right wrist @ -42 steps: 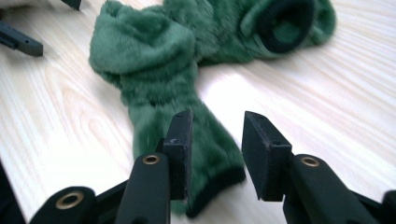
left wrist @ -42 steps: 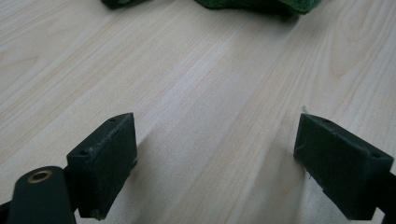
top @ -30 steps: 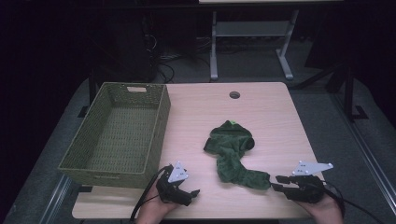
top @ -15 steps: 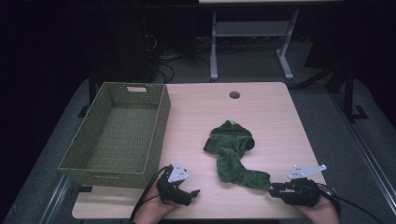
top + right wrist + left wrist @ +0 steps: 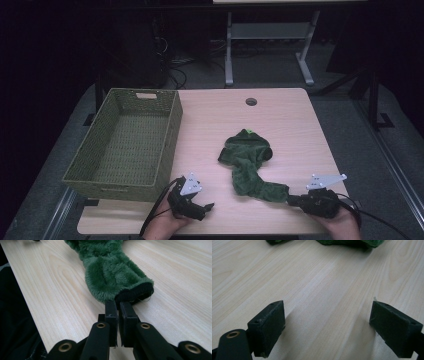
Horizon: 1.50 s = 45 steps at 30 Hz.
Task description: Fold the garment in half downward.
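One pale wooden table carries a woven green basket along its left edge. Next in size, a fuzzy green garment lies toward the near right corner. The right gripper has just closed its fingers on the garment's dark cuff. The left gripper, fingers wide apart, rests at the near edge.
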Motion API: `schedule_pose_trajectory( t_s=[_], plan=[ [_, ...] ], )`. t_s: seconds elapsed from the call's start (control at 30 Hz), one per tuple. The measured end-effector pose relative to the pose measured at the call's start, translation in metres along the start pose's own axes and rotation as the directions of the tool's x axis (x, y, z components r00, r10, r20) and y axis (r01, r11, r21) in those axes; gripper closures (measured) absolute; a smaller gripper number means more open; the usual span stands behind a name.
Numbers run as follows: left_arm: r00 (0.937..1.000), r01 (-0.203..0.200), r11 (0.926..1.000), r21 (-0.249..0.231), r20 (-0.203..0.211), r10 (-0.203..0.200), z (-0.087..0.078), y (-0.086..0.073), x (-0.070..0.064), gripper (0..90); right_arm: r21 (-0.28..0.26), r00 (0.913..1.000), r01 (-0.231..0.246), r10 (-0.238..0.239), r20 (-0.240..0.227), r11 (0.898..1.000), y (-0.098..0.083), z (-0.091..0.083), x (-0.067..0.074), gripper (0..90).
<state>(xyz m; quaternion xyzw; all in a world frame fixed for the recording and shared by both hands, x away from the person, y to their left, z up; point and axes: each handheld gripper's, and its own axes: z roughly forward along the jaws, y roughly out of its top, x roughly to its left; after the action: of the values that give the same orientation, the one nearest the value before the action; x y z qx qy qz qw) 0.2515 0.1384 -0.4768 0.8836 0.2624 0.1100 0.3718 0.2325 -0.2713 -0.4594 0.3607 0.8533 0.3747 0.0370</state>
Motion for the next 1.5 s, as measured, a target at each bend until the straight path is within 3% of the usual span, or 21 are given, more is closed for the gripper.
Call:
schedule_pose_trajectory(
  t_s=[0.37, 0.53, 1.07, 1.5],
  plan=[
    [1.0000, 0.001, 1.0000, 0.000, 0.001, -0.001, 0.000, 0.000, 0.000, 12.5, -0.087, 0.9981, 0.059, -0.060, -0.011, 0.994, 0.022, -0.016, 0.005, 86.9],
    [1.0000, 0.000, 1.0000, 0.000, 0.002, 0.000, 0.000, 0.000, 0.000, 12.5, -0.101, 0.9952, 0.093, -0.095, -0.023, 0.991, 0.033, -0.015, 0.011, 87.0],
    [0.9999, 0.009, 0.9999, -0.007, -0.005, -0.009, 0.001, 0.000, -0.001, 12.4, -0.131, 0.9795, 0.183, -0.192, -0.062, 0.974, 0.072, 0.001, 0.026, 87.0],
    [0.9999, 0.011, 0.9999, -0.006, -0.007, -0.011, 0.002, 0.001, -0.001, 12.5, -0.119, 0.9622, 0.231, -0.245, -0.120, 0.966, 0.103, 0.030, 0.035, 86.9]
  ],
)
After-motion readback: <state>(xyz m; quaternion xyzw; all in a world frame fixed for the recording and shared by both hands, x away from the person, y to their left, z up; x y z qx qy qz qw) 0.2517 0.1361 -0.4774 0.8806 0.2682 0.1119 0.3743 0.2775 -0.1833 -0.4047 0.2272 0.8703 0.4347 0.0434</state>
